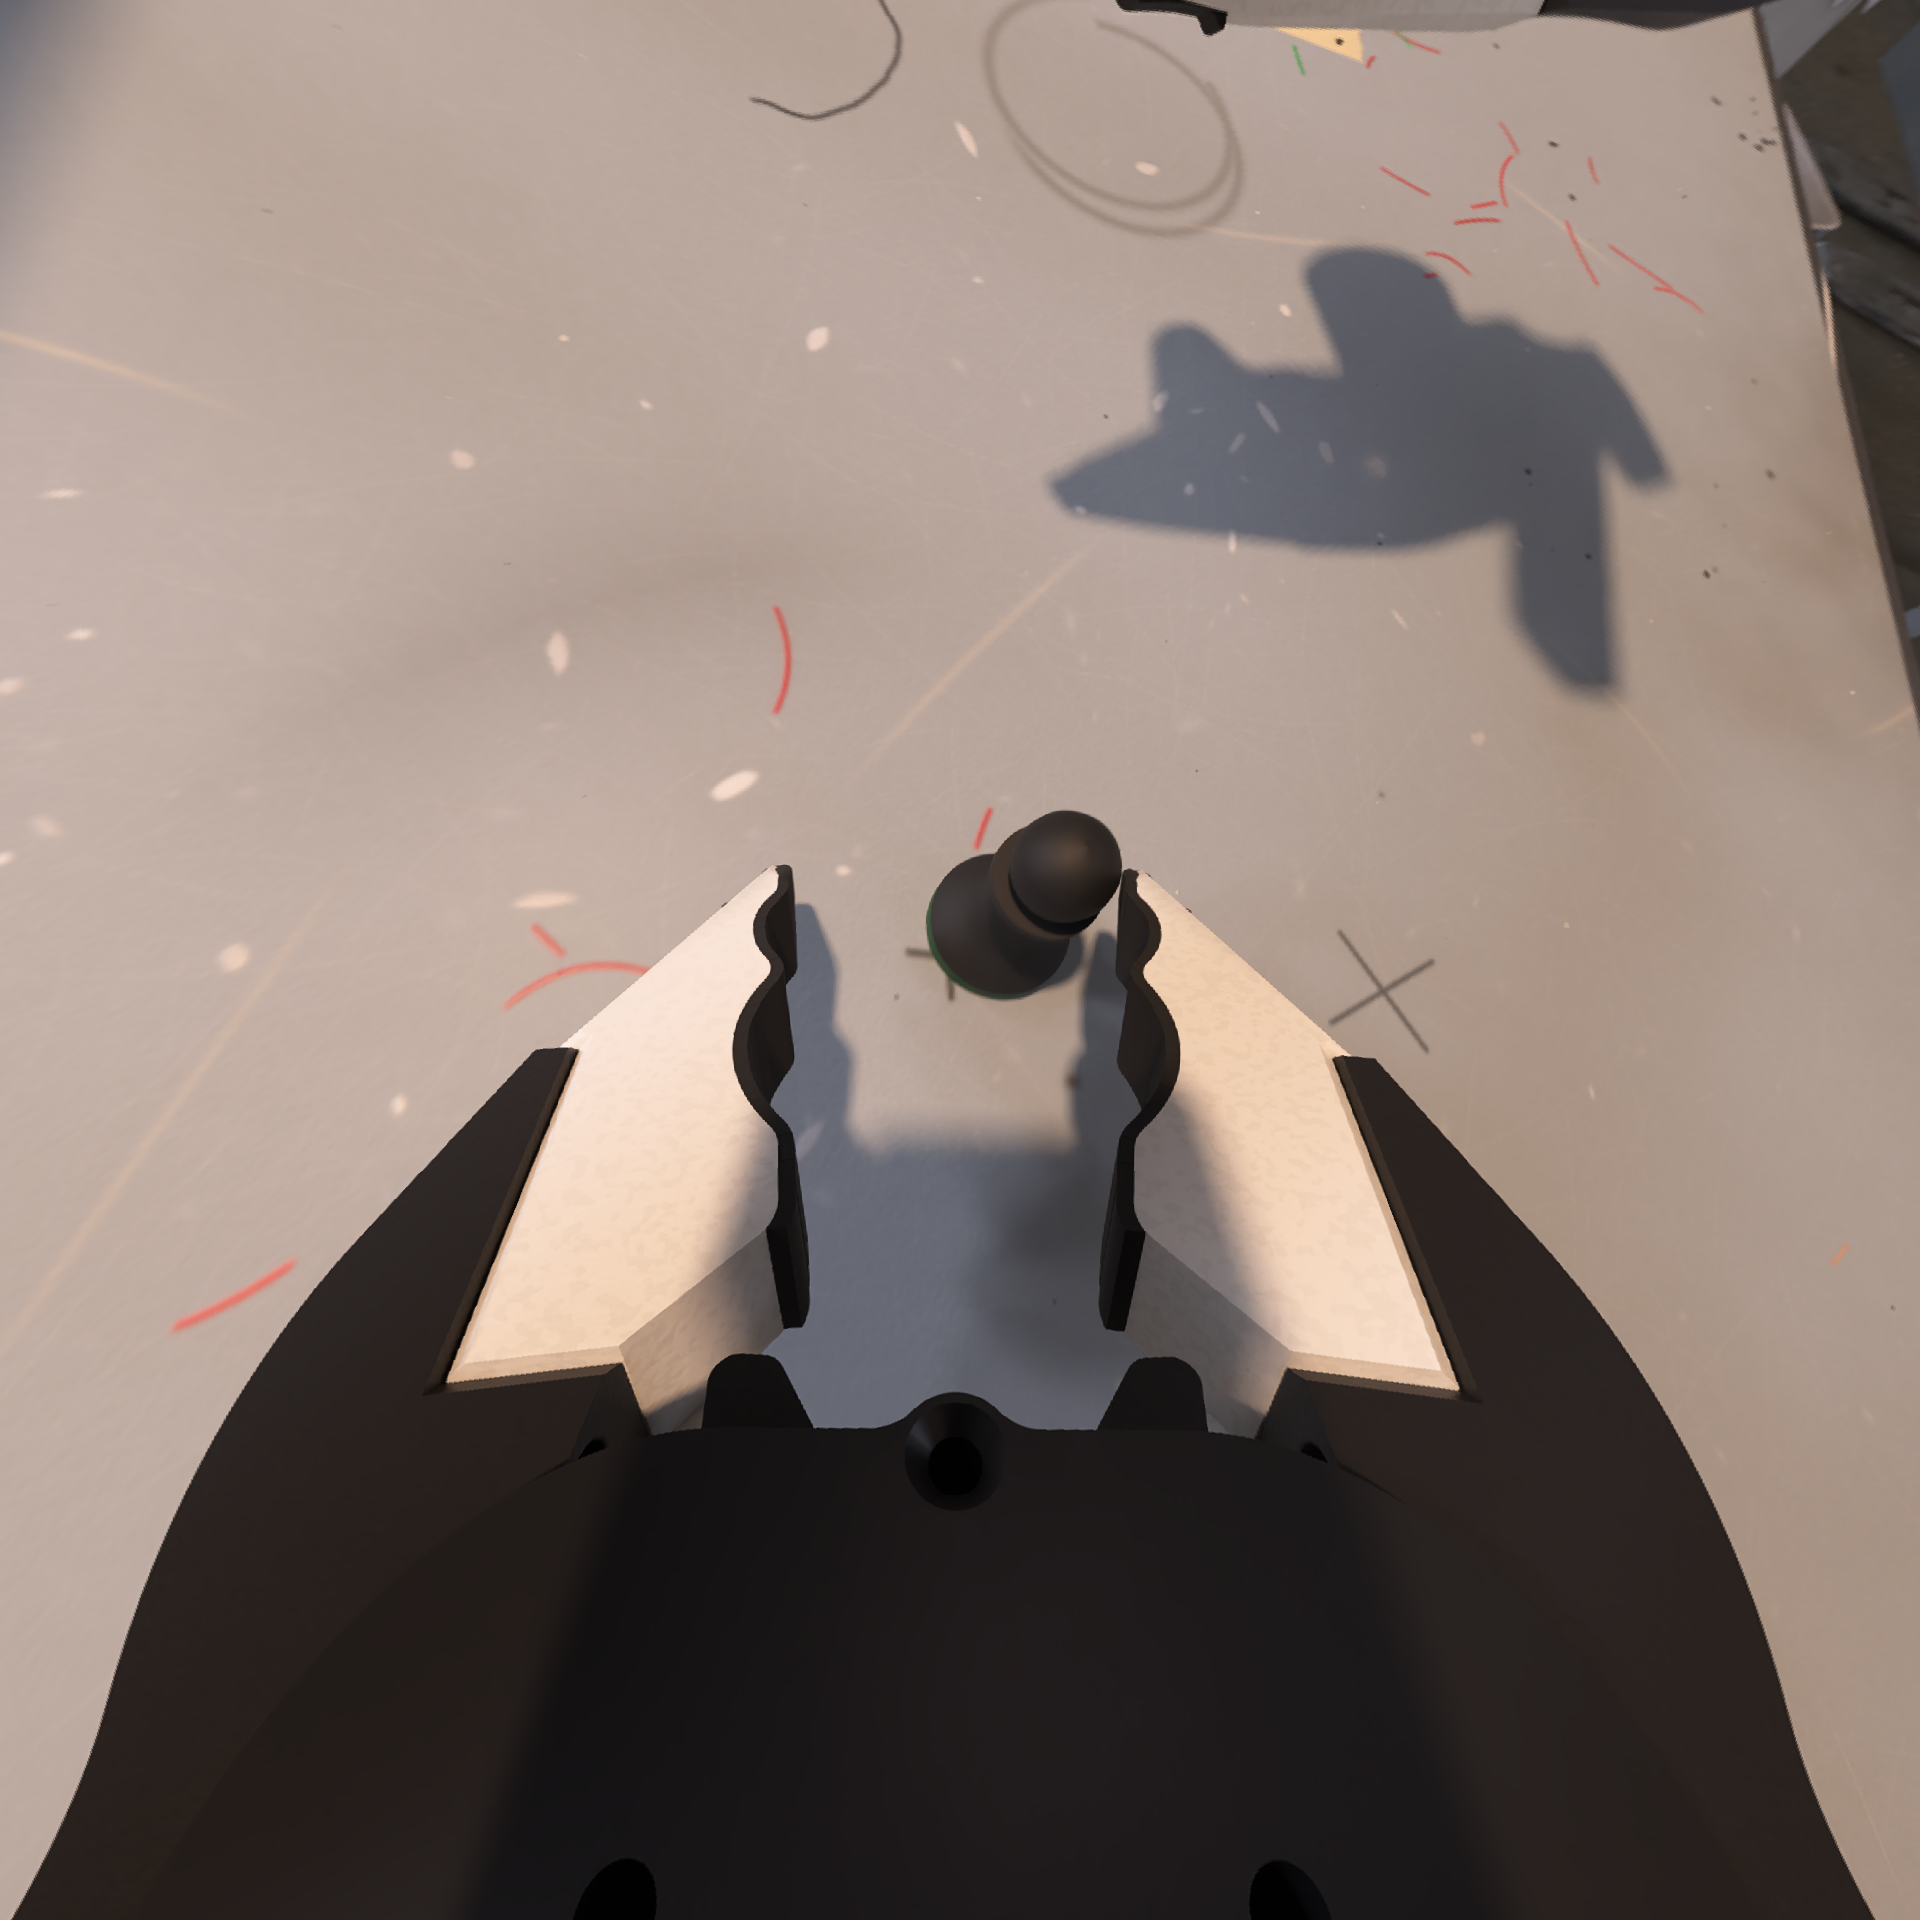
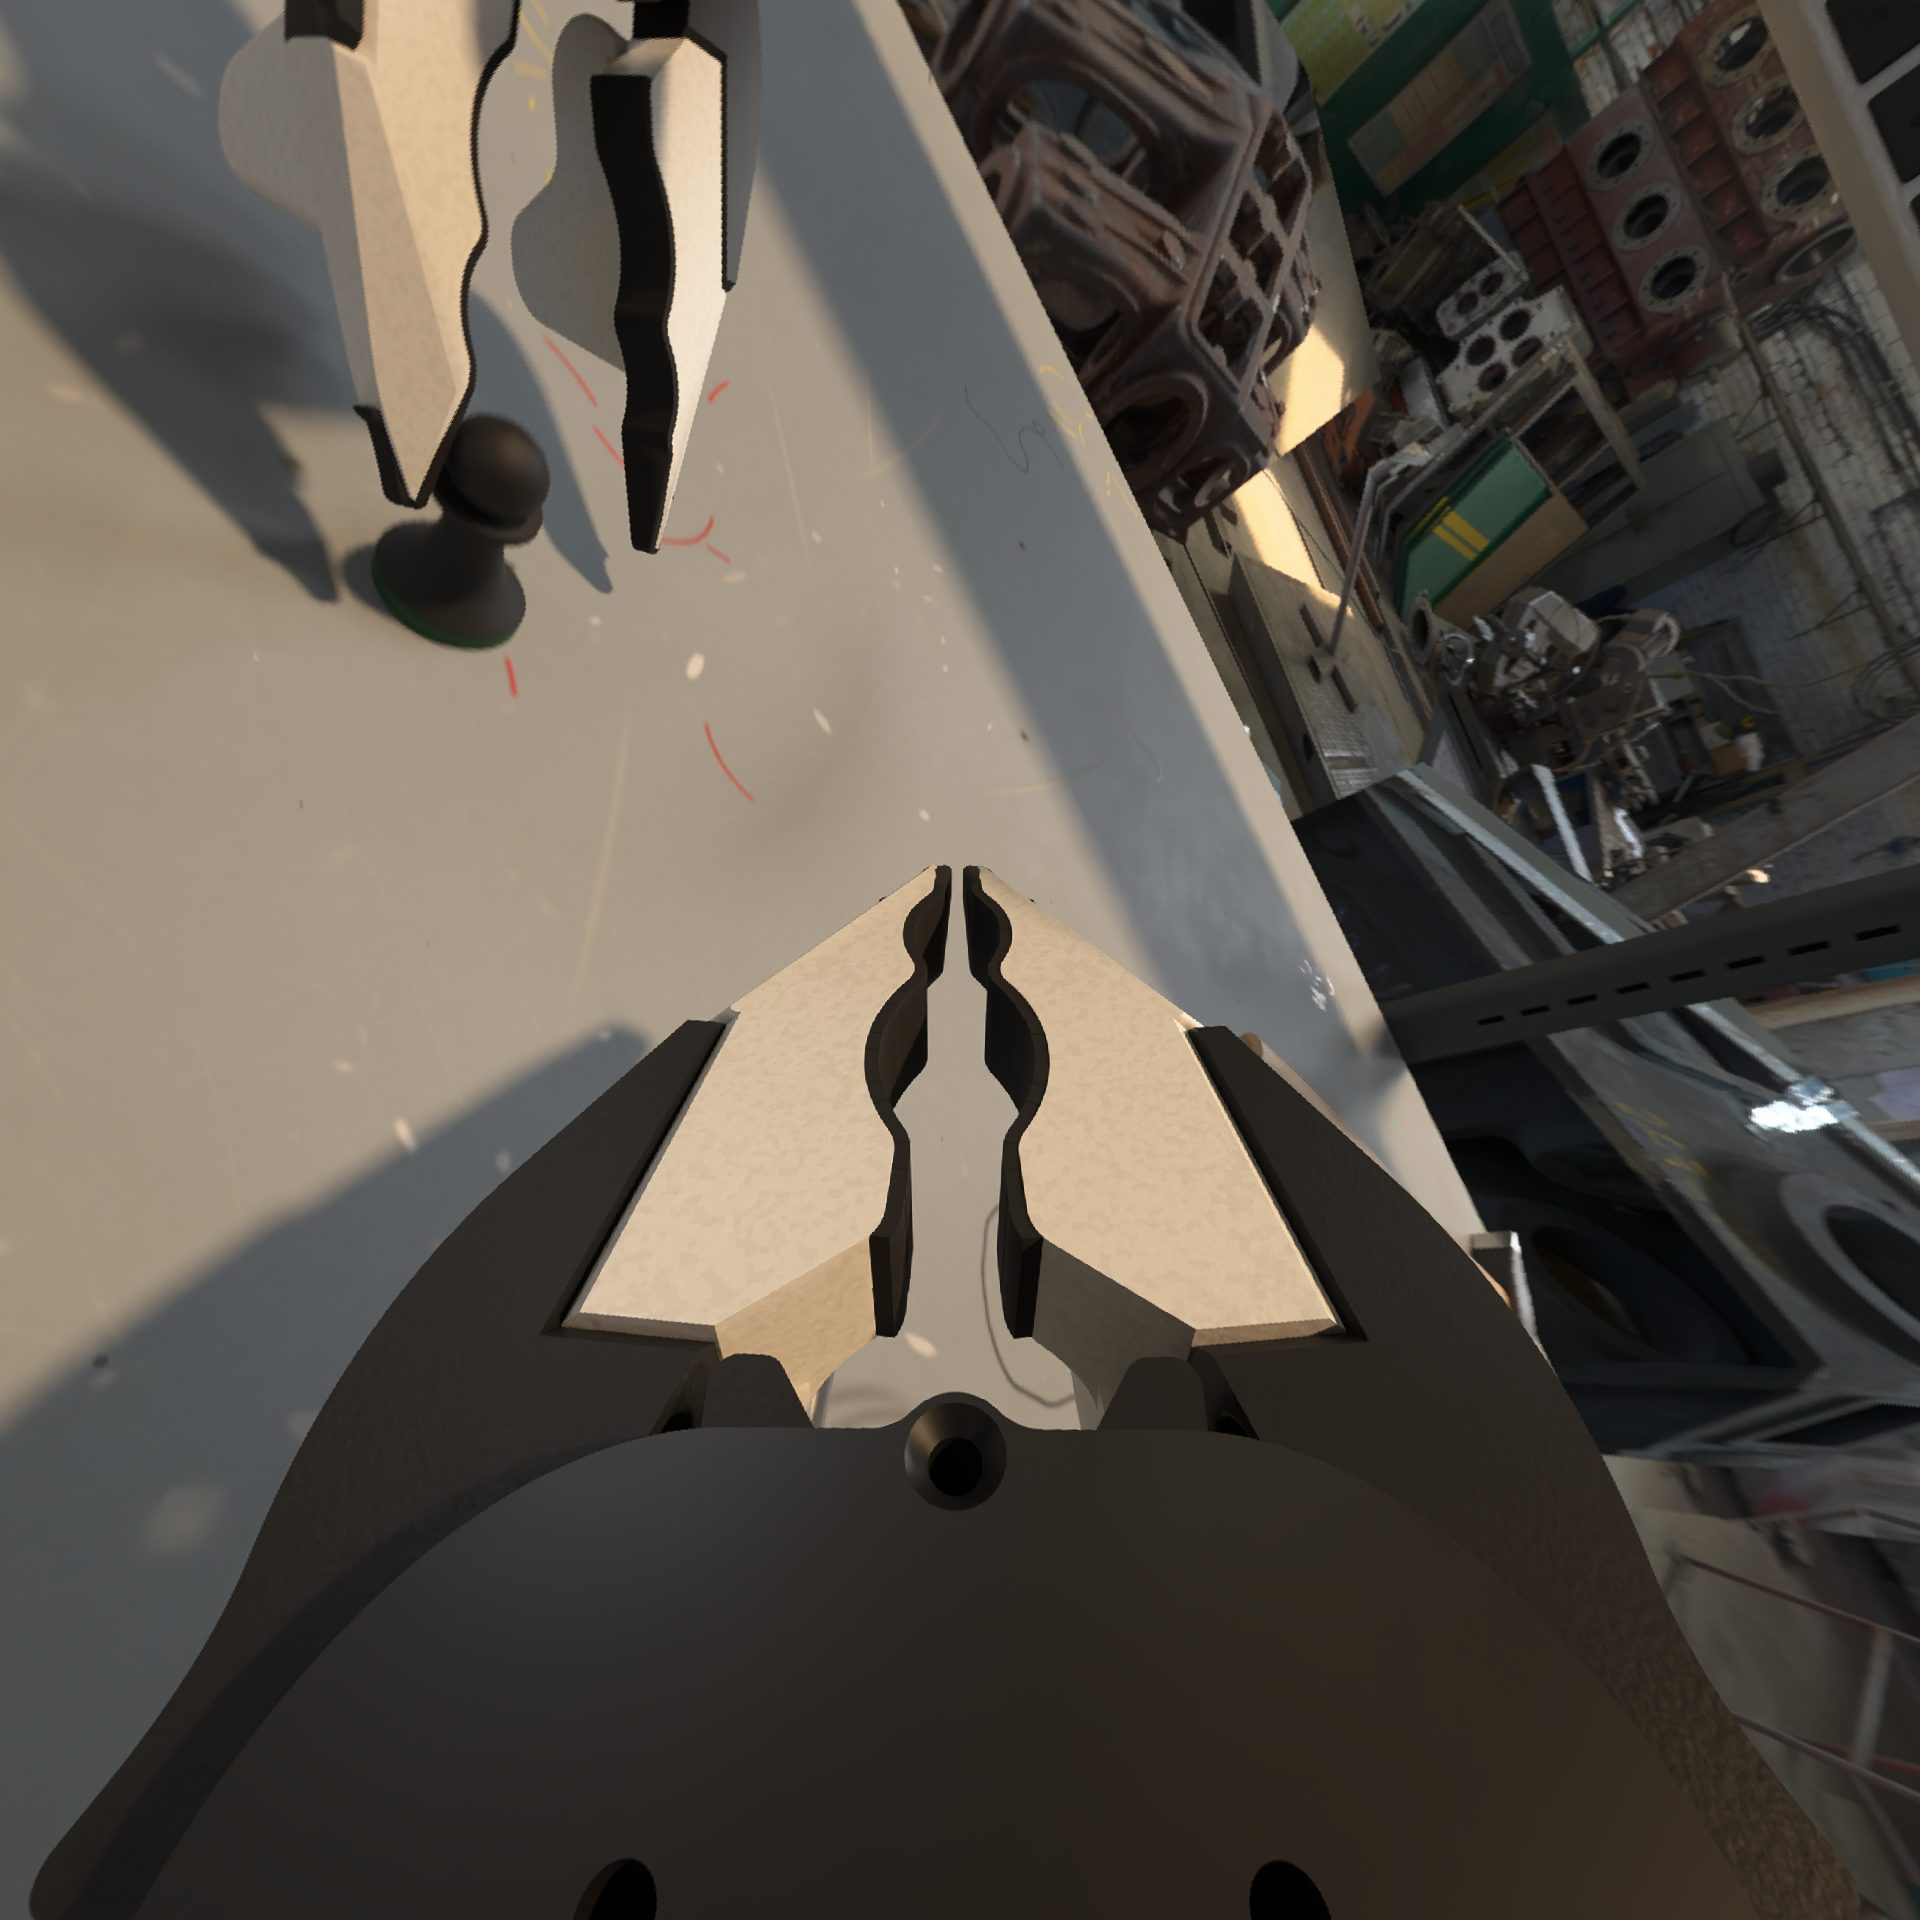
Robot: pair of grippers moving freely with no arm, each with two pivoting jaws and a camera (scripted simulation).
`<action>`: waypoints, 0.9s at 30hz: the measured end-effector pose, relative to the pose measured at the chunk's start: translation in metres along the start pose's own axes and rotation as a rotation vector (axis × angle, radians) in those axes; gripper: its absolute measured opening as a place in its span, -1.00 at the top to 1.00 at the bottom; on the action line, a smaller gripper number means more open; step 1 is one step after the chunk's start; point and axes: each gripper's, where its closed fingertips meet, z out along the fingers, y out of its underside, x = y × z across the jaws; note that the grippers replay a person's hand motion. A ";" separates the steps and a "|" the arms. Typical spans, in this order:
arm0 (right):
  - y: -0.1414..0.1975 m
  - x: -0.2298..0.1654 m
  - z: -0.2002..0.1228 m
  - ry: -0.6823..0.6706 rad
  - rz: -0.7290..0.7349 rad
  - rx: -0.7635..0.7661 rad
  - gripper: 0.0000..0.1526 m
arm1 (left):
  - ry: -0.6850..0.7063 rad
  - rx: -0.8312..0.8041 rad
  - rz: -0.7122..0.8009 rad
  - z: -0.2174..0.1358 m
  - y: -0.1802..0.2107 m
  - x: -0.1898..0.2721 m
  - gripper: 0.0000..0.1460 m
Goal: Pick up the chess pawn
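Note:
A black chess pawn (image 1: 1023, 904) with a green felt underside stands upright on the grey table (image 1: 416, 520). My left gripper (image 1: 956, 883) is open, its fingertips just above the table, and the pawn's head sits between them, close to the right fingertip (image 1: 1132, 914). In the right wrist view the pawn (image 2: 468, 530) stands at the upper left, with the left gripper (image 2: 525, 514) coming down around it; one finger looks to touch its head. My right gripper (image 2: 956, 873) is shut and empty, held above the table near its edge.
The table edge (image 2: 1195, 623) runs diagonally at the right; beyond it are dark machinery and shelves (image 2: 1558, 416). Red marks, white flecks, a pencilled cross (image 1: 1382, 987) and a drawn circle (image 1: 1112, 114) lie on the surface. The right gripper's shadow (image 1: 1403, 457) falls ahead.

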 end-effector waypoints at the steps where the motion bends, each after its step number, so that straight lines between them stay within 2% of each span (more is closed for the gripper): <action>1: 0.003 -0.002 -0.002 0.009 -0.022 -0.015 0.97 | 0.017 -0.001 -0.001 0.004 0.000 0.001 0.17; 6: 0.003 -0.014 -0.007 -0.005 -0.062 -0.022 0.97 | 0.075 -0.046 0.025 0.019 0.002 0.008 0.27; 10: -0.002 -0.016 -0.009 -0.013 -0.062 0.003 0.97 | 0.061 -0.077 0.037 0.020 0.004 0.008 0.52; 14: -0.008 -0.020 -0.008 -0.027 -0.053 0.027 0.97 | 0.055 -0.091 0.045 0.020 0.005 0.012 0.67; 19: -0.018 -0.023 -0.007 -0.030 -0.052 0.053 0.97 | 0.056 -0.070 0.090 0.019 0.009 0.021 0.68; 21: -0.028 -0.021 -0.007 -0.021 -0.039 0.079 0.97 | 0.012 -0.011 0.120 0.013 0.006 0.021 0.68; 23: -0.044 -0.015 -0.008 -0.004 -0.017 0.127 0.97 | -0.063 0.126 0.163 -0.003 -0.010 0.020 0.68; 25: -0.069 -0.005 -0.008 0.021 0.019 0.202 0.97 | -0.173 0.331 0.228 -0.035 -0.034 0.018 0.68; 27: -0.102 0.009 -0.008 0.041 0.070 0.304 0.97 | -0.307 0.578 0.299 -0.081 -0.060 0.020 0.68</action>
